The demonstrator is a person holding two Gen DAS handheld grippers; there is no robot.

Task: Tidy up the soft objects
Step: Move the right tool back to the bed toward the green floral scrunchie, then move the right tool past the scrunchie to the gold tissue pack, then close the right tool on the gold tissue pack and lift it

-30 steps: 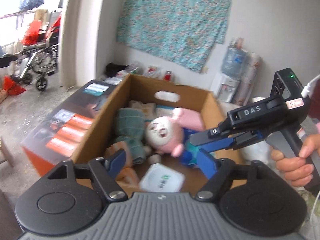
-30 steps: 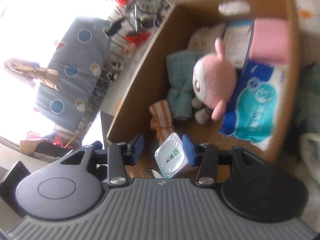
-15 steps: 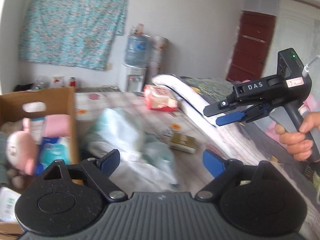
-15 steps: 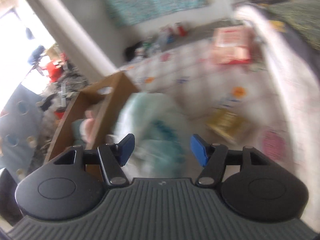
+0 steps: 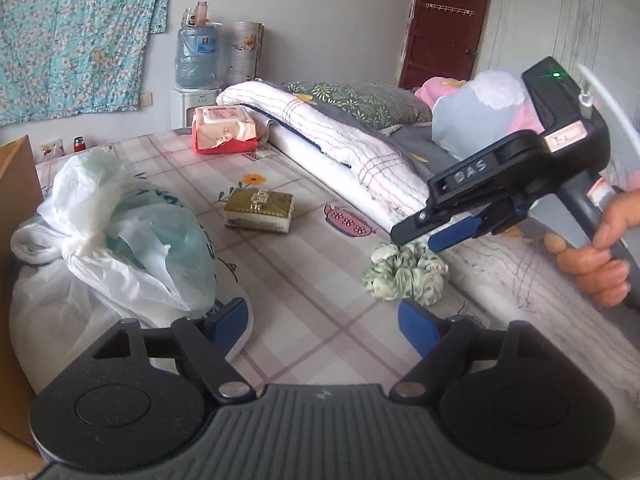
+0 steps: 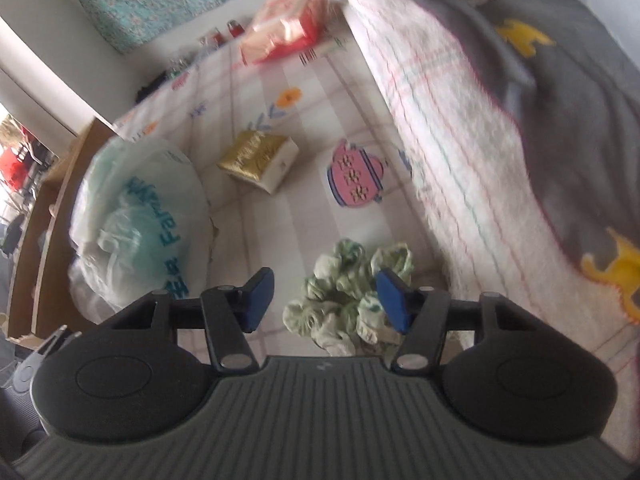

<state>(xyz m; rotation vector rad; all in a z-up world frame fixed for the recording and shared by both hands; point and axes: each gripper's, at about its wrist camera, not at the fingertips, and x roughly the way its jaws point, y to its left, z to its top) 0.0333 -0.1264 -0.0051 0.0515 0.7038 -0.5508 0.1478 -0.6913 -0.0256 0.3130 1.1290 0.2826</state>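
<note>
We angle the right gripper (image 6: 326,300) down over the scrunchie (image 6: 352,300) by the bed's folded quilt (image 6: 452,148), jaws closing w/ nothing pinched yet; left gripper (image 5: 322,326) closing too, empty

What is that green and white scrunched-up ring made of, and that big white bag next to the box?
The green-and-white ruffled ring looks like soft matte cloth, gathered into puffy folds, probably a fabric hair scrunchie. The big white bag looks like thin plastic film: it is see-through, slightly shiny, sharply crinkled and knotted at the top.
</note>
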